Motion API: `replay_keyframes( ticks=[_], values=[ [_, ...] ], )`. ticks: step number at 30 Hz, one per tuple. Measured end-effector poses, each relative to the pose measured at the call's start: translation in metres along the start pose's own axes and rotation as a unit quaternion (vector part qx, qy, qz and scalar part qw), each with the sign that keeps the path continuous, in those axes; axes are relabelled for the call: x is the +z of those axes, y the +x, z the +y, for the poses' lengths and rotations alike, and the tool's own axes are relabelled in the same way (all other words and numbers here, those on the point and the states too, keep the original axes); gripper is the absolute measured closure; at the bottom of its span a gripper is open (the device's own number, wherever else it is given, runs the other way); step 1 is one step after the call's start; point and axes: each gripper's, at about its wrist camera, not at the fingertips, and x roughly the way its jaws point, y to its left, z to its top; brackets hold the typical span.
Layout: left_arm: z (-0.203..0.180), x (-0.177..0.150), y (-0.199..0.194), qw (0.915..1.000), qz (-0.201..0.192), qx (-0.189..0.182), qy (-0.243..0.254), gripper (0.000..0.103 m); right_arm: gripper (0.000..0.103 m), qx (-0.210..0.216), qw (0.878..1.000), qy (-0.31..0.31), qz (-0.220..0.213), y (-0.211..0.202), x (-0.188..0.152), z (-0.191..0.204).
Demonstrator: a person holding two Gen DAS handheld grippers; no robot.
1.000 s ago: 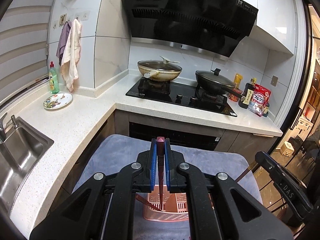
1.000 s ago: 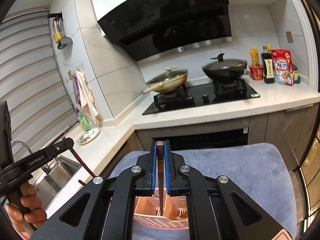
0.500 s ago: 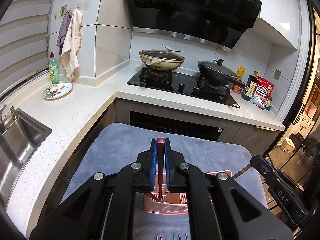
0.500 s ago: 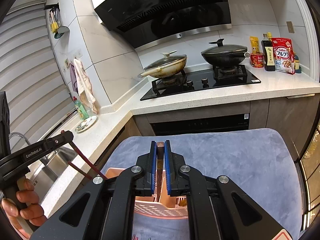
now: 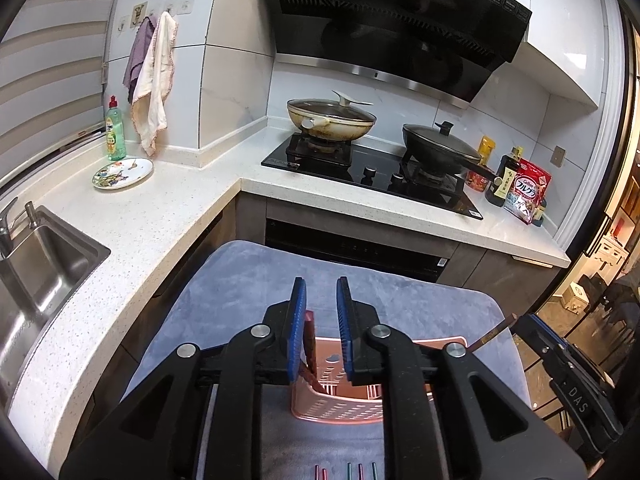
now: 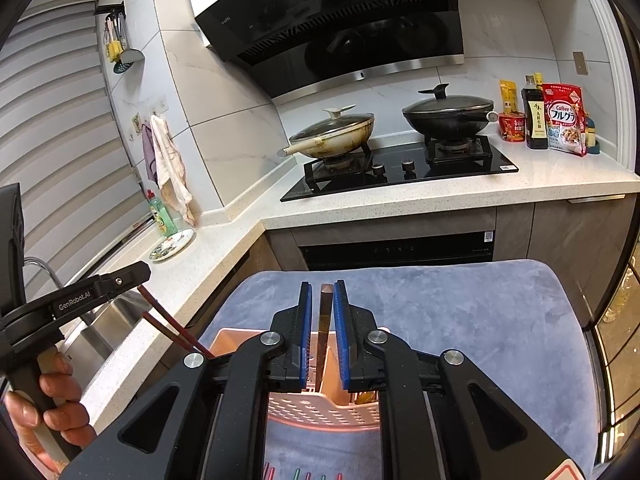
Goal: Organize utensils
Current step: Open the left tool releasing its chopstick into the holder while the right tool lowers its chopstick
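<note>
A pink slotted utensil basket (image 5: pixel 340 408) stands on a blue-grey mat (image 5: pixel 248 280); it also shows in the right wrist view (image 6: pixel 320 412). My left gripper (image 5: pixel 321 294) is open above the basket; a dark red chopstick (image 5: pixel 309 344) leans loose against its left pad, lower end in the basket. Two red chopsticks (image 6: pixel 172 326) slant into the basket's left side. My right gripper (image 6: pixel 322 294) has its jaws slightly apart around an upright brown chopstick (image 6: pixel 323 320), lower end in the basket.
Several coloured chopstick ends (image 5: pixel 348 472) lie on the mat at the near edge. The counter holds a sink (image 5: pixel 36 264), a plate (image 5: pixel 122 168), a soap bottle (image 5: pixel 115 130), a hob with two lidded pans (image 5: pixel 332 118), and food packets (image 5: pixel 528 188).
My left gripper has opened and let go of the red chopstick, which now leans in the basket. My right gripper's jaws have eased apart around the brown chopstick. Both views have tilted up slightly.
</note>
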Motion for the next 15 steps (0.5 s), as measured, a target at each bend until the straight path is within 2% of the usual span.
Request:
replay_keyframes(
  ticks=[5,10,15],
  values=[
    [0.005,-0.004,-0.014,1.0,-0.006,0.006,0.0,0.08,0.089,0.004,1.0,-0.002,-0.009,-0.021,-0.002,0.003],
    [0.01,-0.014,-0.039,0.9998,-0.018,0.011,-0.001,0.067,0.08,0.003,1.0,-0.013,-0.011,-0.047,-0.015,0.006],
    [0.016,-0.037,-0.059,0.9998,-0.011,0.016,0.002,0.067,0.079,0.001,1.0,-0.016,0.011,-0.07,-0.046,0.004]
  ],
)
